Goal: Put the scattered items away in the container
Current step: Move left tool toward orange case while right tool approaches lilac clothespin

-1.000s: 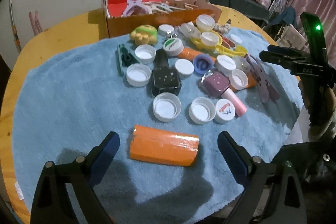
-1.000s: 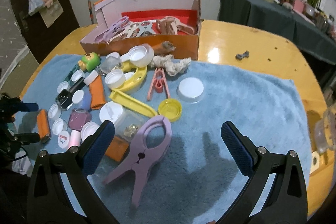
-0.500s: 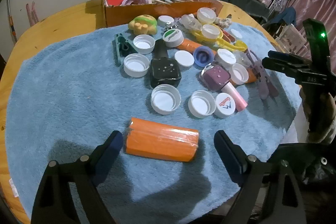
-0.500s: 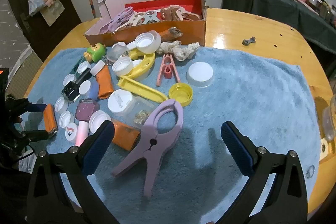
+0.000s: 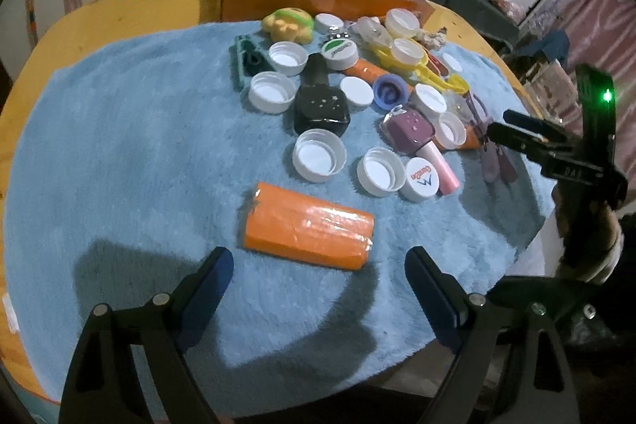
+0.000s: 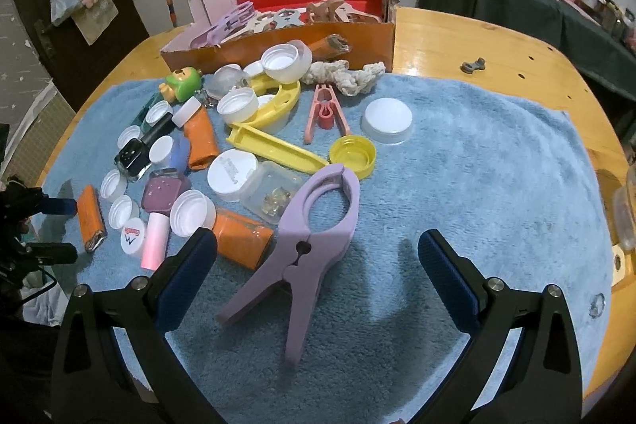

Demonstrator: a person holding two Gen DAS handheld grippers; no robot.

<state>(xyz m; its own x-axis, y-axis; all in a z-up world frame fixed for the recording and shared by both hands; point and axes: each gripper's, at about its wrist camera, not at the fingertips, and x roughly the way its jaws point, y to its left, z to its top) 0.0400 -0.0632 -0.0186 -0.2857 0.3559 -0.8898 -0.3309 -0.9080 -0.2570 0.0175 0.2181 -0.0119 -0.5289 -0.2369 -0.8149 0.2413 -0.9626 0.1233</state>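
A blue fluffy towel (image 5: 119, 153) lies on a round wooden table (image 6: 497, 38), and lots of small things sit on it. The left gripper (image 5: 318, 277) hangs over the near edge of the towel. Its two blue tips are spread wide and pinch nothing. An orange block (image 5: 308, 227) wrapped in shiny tape lies flat just past the tips, between them but not touched. Behind it are many white bottle caps (image 5: 319, 155), a black nail polish bottle (image 5: 321, 104), a purple nail polish bottle (image 5: 413, 134) with a pink top, and a yellow and green toy (image 5: 288, 23). The right gripper (image 6: 318, 249) hangs over the other side of the pile. Its tips are spread wide too, and they hold nothing. A big purple clip (image 6: 308, 237) lies flat on the towel between them, with its long legs pointing toward the camera. Its round end is near a yellow cap (image 6: 353, 155) and a small clear box (image 6: 272, 191). A second orange block (image 6: 242, 239) sits just beside the left tip. A pink peg (image 6: 325, 106), a long yellow clip (image 6: 274, 146) and a wide white lid (image 6: 388, 120) lie farther back. The cardboard box (image 6: 278, 46) stands at the far edge of the towel. It is open on top and has pale and purple clips inside.
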